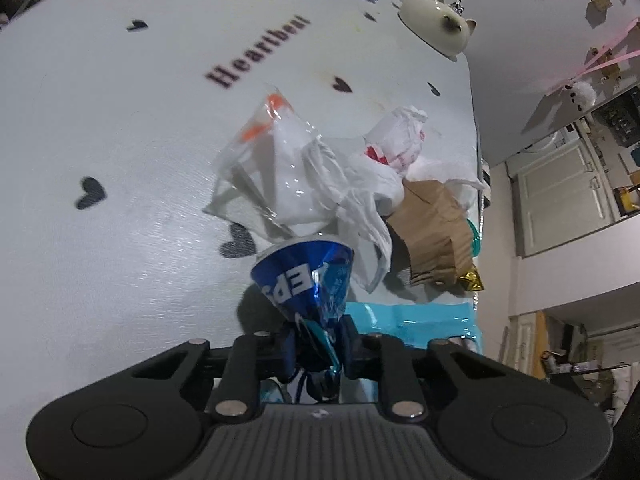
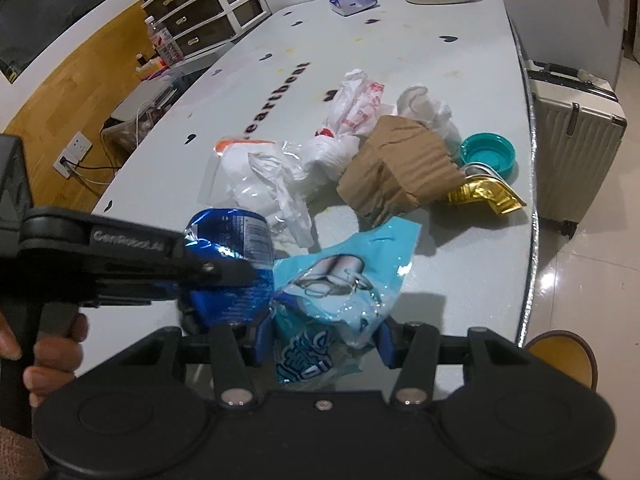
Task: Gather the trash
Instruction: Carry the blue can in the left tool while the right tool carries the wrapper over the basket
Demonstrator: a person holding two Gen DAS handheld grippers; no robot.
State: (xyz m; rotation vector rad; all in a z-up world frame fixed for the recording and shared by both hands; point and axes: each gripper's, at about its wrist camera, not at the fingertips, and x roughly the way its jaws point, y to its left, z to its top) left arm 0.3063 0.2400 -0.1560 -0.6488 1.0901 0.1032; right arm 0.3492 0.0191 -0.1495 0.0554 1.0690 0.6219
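In the left wrist view, the left gripper [image 1: 316, 344] has its jaws clenched on a crushed blue drink can [image 1: 304, 276] at 6 o'clock on the white heart-printed bench [image 1: 120, 140]. Clear plastic wrap [image 1: 276, 160], a white bag [image 1: 396, 140] and a brown paper bag [image 1: 432, 224] wait at 2 o'clock.

In the right wrist view, the right gripper [image 2: 320, 344] grasps a light-blue plastic pouch [image 2: 340, 288]. A teal lid [image 2: 486, 154] and gold foil [image 2: 486, 196] lie uncollected at 2 o'clock; the job looks barely begun.

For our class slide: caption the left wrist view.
Left gripper pinches a crushed blue can above the littered table.
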